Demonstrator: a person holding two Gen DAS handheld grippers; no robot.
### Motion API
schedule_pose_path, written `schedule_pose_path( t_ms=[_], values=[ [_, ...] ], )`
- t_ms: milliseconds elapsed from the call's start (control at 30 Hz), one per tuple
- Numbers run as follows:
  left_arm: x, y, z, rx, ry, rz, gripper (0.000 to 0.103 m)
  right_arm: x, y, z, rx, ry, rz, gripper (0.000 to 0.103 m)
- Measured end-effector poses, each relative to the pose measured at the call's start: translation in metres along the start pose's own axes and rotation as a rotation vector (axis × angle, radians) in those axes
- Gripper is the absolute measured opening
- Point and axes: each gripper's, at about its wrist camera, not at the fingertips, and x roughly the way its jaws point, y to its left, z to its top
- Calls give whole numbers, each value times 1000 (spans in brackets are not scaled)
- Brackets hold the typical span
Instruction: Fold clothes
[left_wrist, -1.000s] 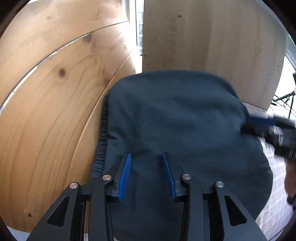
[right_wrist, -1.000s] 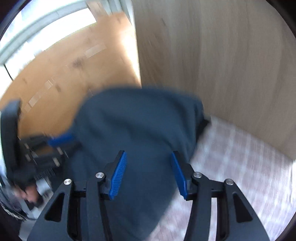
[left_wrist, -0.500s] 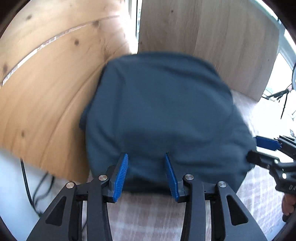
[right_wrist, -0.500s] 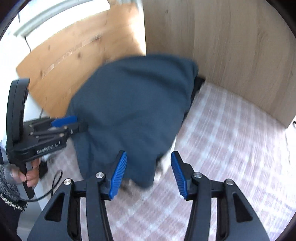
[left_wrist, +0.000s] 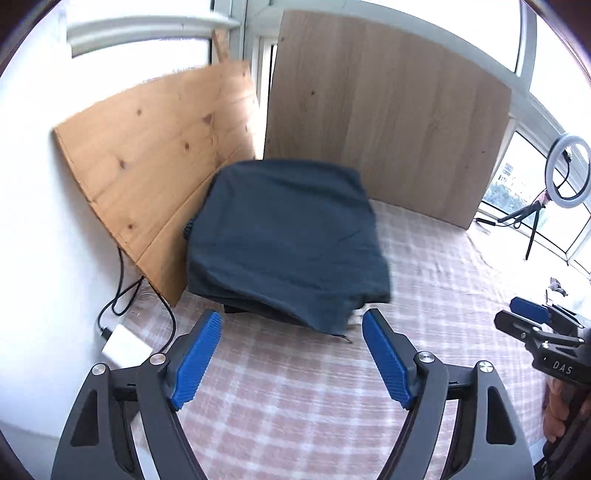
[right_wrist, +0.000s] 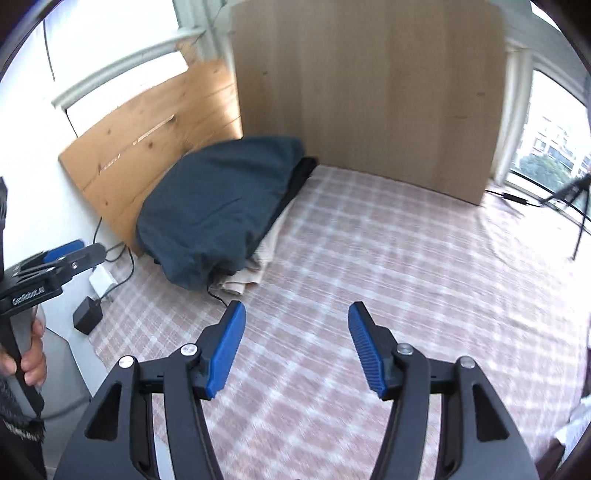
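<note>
Dark blue folded clothes (left_wrist: 284, 236) sit stacked in the far corner against wooden boards (left_wrist: 159, 147), beyond my left gripper (left_wrist: 291, 354), jaws apart and empty. From my right gripper (right_wrist: 295, 347) (also spread wide), the pile (right_wrist: 218, 206) lies far left on the checked cloth (right_wrist: 388, 258).

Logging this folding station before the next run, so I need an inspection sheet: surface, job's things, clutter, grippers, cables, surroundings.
Surface: pink checked cloth, mostly bare.
Job's things: dark blue garment folded on top of a stack, beige fabric beneath, in the corner.
Clutter: white adapter, black adapter.
Grippers: left gripper open, empty; right gripper open, empty.
Cables: black cable by the wall.
Surroundings: wooden boards, windows, ring light.
</note>
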Motion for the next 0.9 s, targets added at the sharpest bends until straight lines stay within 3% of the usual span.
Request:
schedule_pose_path(
  t_ms=[367, 667, 900],
  values=[
    [-65, -56, -45, -50, -64, 58, 94, -60, -47, -29, 0, -32, -58, 60],
    [-99, -75, -74, -153, -100, 166, 96, -86, -68, -53, -37, -59, -37, 61],
    [-107, -90, -95, -210, -105, 200, 98, -96, -86, -72, -66, -56, -39, 61]
  ],
)
